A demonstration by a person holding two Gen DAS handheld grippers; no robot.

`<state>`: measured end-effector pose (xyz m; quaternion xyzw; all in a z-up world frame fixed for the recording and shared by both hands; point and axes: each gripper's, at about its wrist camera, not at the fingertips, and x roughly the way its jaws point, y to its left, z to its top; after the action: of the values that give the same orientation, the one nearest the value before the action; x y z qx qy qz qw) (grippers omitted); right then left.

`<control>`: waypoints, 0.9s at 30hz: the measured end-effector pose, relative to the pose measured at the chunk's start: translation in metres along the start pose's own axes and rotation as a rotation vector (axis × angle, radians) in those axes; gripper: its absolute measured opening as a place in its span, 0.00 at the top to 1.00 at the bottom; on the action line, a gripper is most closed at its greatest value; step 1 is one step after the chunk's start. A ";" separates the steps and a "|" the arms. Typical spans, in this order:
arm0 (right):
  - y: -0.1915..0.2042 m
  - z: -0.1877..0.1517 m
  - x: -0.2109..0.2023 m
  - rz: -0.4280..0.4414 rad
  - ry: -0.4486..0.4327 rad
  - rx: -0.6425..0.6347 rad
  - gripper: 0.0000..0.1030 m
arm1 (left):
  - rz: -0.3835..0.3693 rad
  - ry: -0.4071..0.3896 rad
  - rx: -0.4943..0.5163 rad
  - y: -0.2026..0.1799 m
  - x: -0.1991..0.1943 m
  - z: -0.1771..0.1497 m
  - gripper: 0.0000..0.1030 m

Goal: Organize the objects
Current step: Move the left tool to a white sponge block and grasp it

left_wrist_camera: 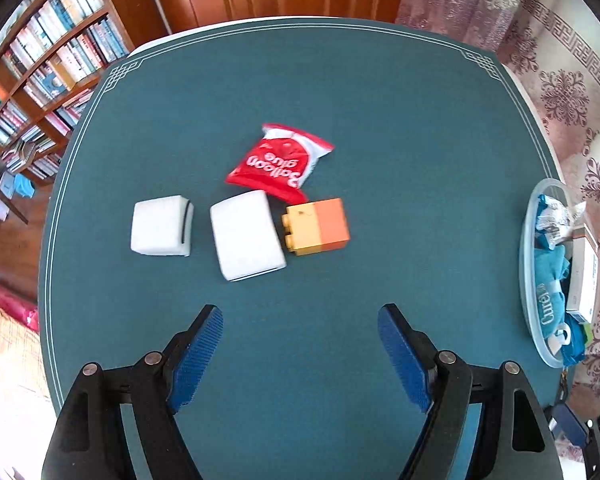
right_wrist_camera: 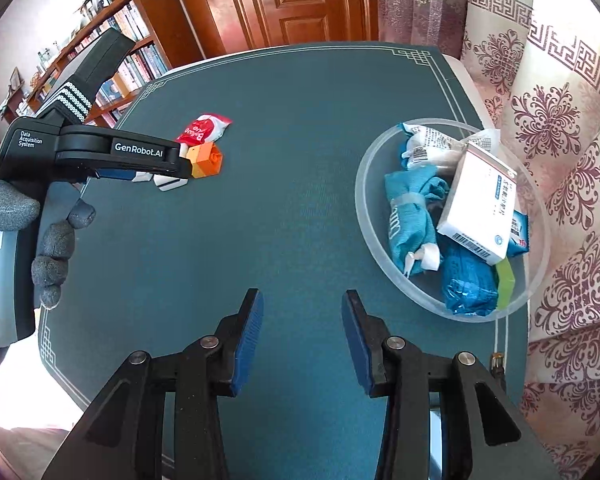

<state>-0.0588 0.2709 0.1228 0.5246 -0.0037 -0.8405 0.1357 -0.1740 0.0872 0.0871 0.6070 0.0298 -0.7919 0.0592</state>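
We judge the task partly done: the clear bowl [right_wrist_camera: 534,292] at the table's right edge already holds blue packets and a white carton [right_wrist_camera: 478,210]. Four items remain loose mid-table [left_wrist_camera: 340,92]: two white sponges [left_wrist_camera: 162,226] [left_wrist_camera: 247,235], a red balloon-glue packet [left_wrist_camera: 278,160] and an orange-yellow block [left_wrist_camera: 318,226]. The left gripper [left_wrist_camera: 300,316] hangs near them, jaws wide and empty; the right gripper [right_wrist_camera: 302,304] stands parted and empty beside the bowl. In the right view the left tool hides both sponges; the bowl's lower contents are indistinct.
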 end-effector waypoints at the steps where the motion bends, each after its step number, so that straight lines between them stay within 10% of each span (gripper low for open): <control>1: 0.003 0.001 0.003 0.003 0.006 -0.001 0.57 | 0.003 0.005 -0.013 0.007 0.003 0.000 0.19; 27: 0.047 0.022 0.062 0.041 0.130 0.024 0.47 | -0.037 0.054 -0.087 0.042 0.054 0.036 0.19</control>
<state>-0.0931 0.2087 0.0848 0.5796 -0.0156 -0.8015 0.1467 -0.2174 0.0381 0.0451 0.6245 0.0770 -0.7740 0.0698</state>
